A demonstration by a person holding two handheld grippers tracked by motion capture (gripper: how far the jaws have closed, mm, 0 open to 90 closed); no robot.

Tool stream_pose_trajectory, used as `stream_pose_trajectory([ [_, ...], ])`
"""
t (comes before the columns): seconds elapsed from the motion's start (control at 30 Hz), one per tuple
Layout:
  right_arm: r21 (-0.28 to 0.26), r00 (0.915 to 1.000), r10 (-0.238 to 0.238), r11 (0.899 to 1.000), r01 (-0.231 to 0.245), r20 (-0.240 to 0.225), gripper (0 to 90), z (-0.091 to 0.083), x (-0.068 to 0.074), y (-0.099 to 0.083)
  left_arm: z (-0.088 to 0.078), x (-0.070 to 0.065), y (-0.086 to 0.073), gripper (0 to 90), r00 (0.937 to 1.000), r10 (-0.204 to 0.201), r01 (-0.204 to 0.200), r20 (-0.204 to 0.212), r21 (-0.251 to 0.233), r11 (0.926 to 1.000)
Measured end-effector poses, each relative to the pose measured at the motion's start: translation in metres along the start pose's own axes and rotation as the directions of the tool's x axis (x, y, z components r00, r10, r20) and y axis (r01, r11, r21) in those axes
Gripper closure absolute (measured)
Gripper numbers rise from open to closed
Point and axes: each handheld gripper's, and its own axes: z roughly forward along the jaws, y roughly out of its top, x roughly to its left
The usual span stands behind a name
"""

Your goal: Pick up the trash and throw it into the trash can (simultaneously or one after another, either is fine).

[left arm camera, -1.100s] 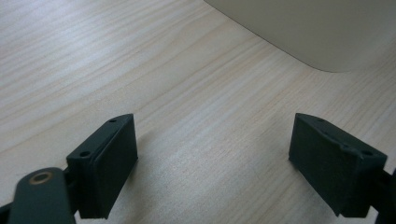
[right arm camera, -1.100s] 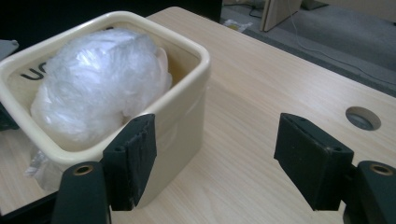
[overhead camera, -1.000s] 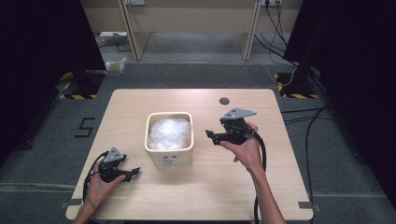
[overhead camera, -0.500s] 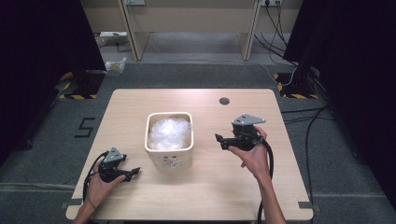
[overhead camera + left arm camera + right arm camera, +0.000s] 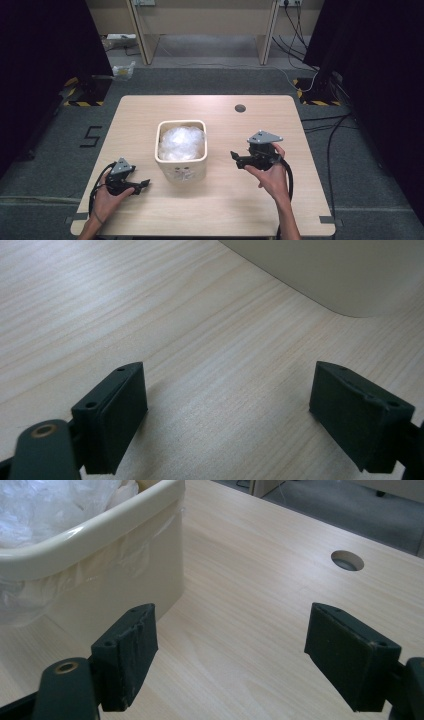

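Showing floor mark [image 5: 93, 136] "5"; bin [image 5: 181, 162] print unreadable; both tongs open

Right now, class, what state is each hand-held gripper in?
Left hand-held gripper: open, holding nothing, jaws over bare wooden table.
Right hand-held gripper: open, holding nothing, beside the cream plastic bin.

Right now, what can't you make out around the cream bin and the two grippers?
- Cream plastic bin: its inside below the crumpled clear plastic liner is hidden in the high view.
- Markings on the bin's front: too small to read in the high view.
- Bin in the left gripper view: cut off by the top edge.
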Motion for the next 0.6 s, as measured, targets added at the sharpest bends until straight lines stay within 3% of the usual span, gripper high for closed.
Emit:
stream_pose_trajectory([
  [0.13, -0.018, 1.0000, 0.001, 1.000, -0.001, 0.005, 21.8, -0.001, 0.000, -0.004, 0.000, 0.000, 0.000, 14.4, 1.0000, 0.000, 0.000, 0.000, 0.000, 1.0000],
  [0.43, 0.012, 0.9998, -0.008, 1.000, 0.007, 0.018, 21.6, 0.002, 0.003, -0.013, 0.000, 0.000, 0.000, 14.4, 1.0000, 0.001, -0.001, 0.003, 0.000, 1.0000],
  [0.6, 0.003, 1.0000, 0.000, 1.000, 0.000, 0.008, 21.6, 0.003, 0.005, -0.015, 0.000, 0.000, 0.000, 14.4, 1.0000, 0.001, -0.001, 0.003, 0.000, 1.0000],
])
